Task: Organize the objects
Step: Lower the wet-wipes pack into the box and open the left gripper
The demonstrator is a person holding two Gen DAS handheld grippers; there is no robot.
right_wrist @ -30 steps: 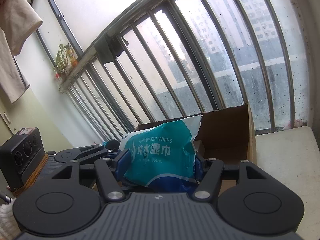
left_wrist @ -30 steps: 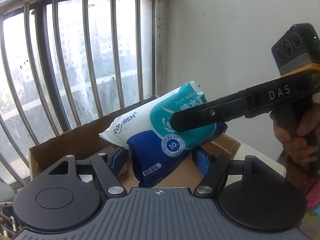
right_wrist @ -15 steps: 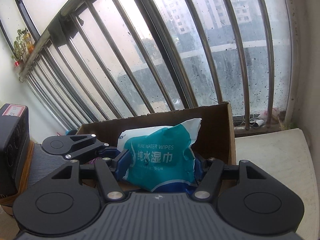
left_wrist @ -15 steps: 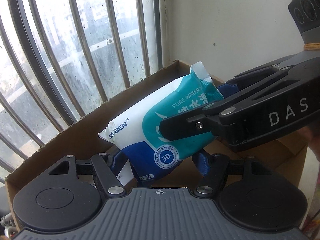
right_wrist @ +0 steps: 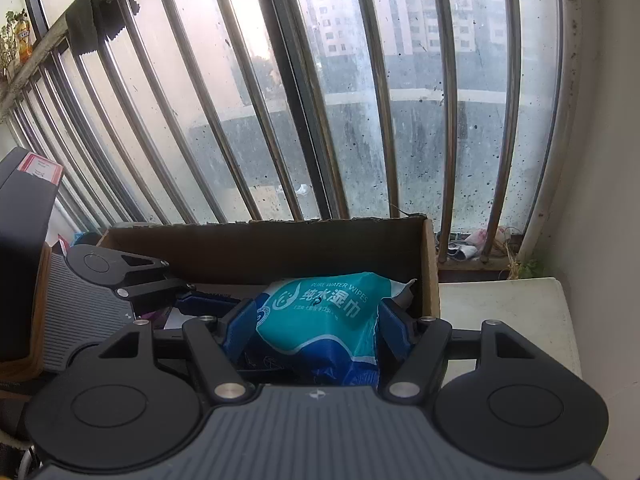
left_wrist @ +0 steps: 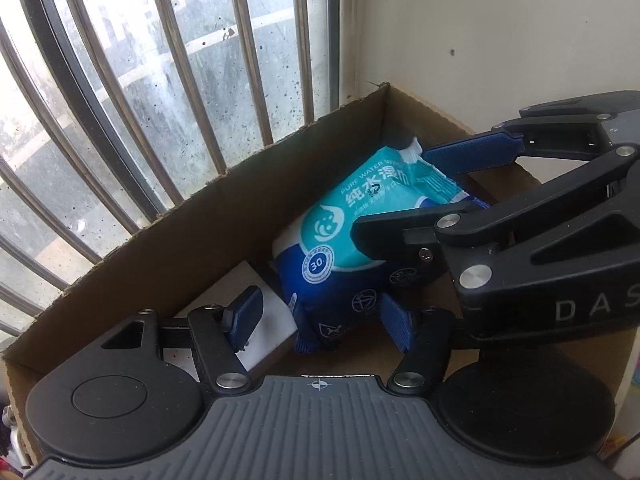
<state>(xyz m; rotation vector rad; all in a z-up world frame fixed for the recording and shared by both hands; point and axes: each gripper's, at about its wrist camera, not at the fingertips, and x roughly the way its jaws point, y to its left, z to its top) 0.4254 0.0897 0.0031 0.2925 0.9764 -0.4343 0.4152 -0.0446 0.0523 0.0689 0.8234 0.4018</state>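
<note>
Wipes pack (left_wrist: pixel 360 240) now lowered into cardboard box (left_wrist: pixel 200 232), frame centre | left gripper (left_wrist: pixel 320 320) has released it | right gripper (right_wrist: pixel 316 320) still clenches pack

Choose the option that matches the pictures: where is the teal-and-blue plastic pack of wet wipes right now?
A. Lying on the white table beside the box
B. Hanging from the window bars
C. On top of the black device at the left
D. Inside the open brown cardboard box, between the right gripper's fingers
D: the teal-and-blue plastic pack of wet wipes sits within the walls of the open brown cardboard box, with the right gripper closed on its sides.
</note>
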